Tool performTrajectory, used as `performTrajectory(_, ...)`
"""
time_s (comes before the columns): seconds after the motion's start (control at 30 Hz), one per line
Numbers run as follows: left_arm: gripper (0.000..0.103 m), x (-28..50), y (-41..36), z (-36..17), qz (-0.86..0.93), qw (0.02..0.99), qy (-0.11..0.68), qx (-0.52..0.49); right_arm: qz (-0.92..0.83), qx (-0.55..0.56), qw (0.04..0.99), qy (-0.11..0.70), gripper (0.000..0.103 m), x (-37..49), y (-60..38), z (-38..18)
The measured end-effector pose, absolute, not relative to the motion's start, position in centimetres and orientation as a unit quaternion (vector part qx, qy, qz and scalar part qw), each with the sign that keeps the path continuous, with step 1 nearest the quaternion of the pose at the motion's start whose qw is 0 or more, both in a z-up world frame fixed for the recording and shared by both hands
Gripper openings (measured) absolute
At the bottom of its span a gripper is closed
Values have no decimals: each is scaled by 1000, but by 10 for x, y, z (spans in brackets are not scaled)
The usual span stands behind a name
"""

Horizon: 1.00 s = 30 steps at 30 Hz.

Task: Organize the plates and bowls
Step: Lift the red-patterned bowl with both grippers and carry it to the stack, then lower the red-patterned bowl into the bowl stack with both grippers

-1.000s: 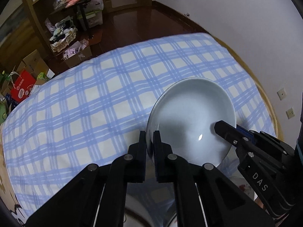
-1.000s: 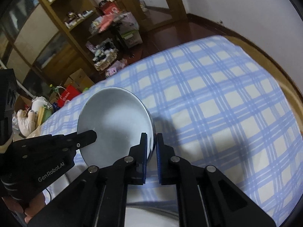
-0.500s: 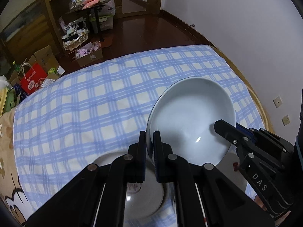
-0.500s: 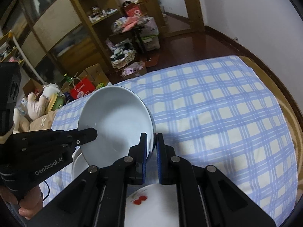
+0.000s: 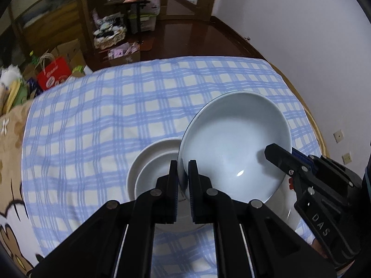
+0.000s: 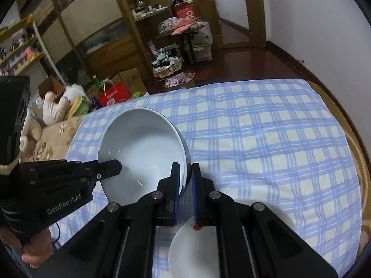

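Across the middle of both frames lies a blue checked cloth [image 5: 116,120] over a bed; wooden shelves [image 6: 129,23] stand behind. One pale bowl [image 5: 234,148] is lifted above two stacked dishes [image 5: 153,162] — the left gripper [image 5: 183,173] and right gripper [image 6: 186,176], both angled downward, each clamp its rim.

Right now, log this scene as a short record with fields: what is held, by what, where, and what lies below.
held item: pale bowl, tilted, lifted off the cloth
left hand-held gripper: shut on the bowl's rim
right hand-held gripper: shut on the opposite rim
below: white plates nested on the cloth; a plate with a red mark
surface: blue checked cloth
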<state>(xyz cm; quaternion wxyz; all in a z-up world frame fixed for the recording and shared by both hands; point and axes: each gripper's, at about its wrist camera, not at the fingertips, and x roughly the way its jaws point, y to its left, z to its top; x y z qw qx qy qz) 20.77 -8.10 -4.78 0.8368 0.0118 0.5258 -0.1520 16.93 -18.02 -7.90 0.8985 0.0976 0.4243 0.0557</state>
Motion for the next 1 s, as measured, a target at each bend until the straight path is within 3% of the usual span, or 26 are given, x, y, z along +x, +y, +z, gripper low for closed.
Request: performTrajectory(1.0, 9, 187, -41, -82, -136, 828, 543, -8, 53, 76, 901, 423, 10, 160, -138, -109)
